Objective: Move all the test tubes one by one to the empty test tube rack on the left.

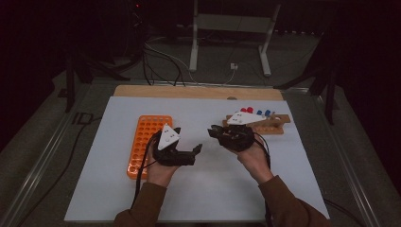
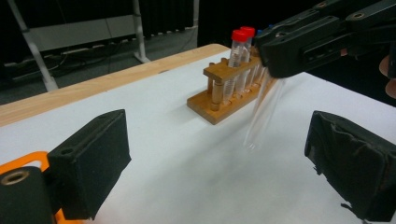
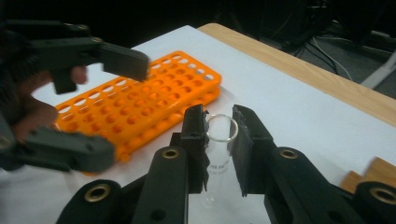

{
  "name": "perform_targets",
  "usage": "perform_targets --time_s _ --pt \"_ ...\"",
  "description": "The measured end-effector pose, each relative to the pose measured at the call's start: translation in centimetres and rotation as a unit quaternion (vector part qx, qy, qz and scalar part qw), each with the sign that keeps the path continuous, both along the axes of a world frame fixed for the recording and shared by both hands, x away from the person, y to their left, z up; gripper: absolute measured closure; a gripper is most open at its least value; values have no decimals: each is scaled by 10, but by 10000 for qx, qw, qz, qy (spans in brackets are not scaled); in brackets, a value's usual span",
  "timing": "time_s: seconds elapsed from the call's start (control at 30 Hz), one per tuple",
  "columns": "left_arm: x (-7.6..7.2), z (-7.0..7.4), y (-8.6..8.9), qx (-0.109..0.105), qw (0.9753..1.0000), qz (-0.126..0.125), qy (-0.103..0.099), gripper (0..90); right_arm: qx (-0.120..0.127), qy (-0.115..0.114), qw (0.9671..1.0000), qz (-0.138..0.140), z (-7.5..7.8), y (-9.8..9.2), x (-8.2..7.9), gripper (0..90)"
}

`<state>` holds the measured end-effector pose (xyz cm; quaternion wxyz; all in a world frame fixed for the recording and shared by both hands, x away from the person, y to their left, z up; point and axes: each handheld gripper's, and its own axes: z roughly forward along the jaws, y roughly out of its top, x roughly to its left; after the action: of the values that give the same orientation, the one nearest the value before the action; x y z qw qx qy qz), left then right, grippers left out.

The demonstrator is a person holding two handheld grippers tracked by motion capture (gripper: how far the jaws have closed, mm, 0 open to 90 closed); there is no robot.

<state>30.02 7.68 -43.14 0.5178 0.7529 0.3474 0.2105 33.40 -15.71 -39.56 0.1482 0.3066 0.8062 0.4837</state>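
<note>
Both tongs are black: the left tongs [image 1: 197,149] and right tongs [image 1: 211,130] each carry a grey three-cornered plate and trailing black cable, brass-ringed screw holes, dark padded jaws. Brown sleeves.

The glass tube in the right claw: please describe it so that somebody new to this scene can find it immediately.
Start at the white mat, between the orange rack and the wooden rack. There the right claw holds a clear test tube near its open rim, above the mat. Unlike the red-capped tubes standing in the wooden rack, it has no cap.
</note>
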Motion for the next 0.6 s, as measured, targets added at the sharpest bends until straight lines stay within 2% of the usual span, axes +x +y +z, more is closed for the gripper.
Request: perform_targets --time_s 0.07,0.13,0.17,0.23,0.27,0.4,0.5,0.53,0.6 --pt "1 -1 -5 47 10000 -56 33 96 27 -6 10000 60 0 4 -1 762" --pt "1 -2 -10 128 9998 -114 66 183 47 29 9999 97 -1 8 -2 762" --pt "1 -4 -15 220 9996 -119 106 187 55 35 9999 127 -1 10 -2 762" --pt "1 -5 -17 215 9996 -157 103 210 52 54 9999 142 -2 12 -3 762" --pt "2 -6 -20 215 9995 -205 118 301 51 63 9998 192 -3 15 -4 762" --pt "4 -9 -24 236 9991 -256 240 520 67 102 9995 276 -4 19 -5 762" --pt "4 -10 -26 239 9990 -289 251 629 76 110 9994 305 -4 21 -7 762" --pt "4 -10 -26 230 9990 -302 245 629 76 110 9994 305 -4 21 -7 762" --pt "3 -9 -26 171 9989 -362 246 690 63 108 9994 338 -5 22 -7 763"
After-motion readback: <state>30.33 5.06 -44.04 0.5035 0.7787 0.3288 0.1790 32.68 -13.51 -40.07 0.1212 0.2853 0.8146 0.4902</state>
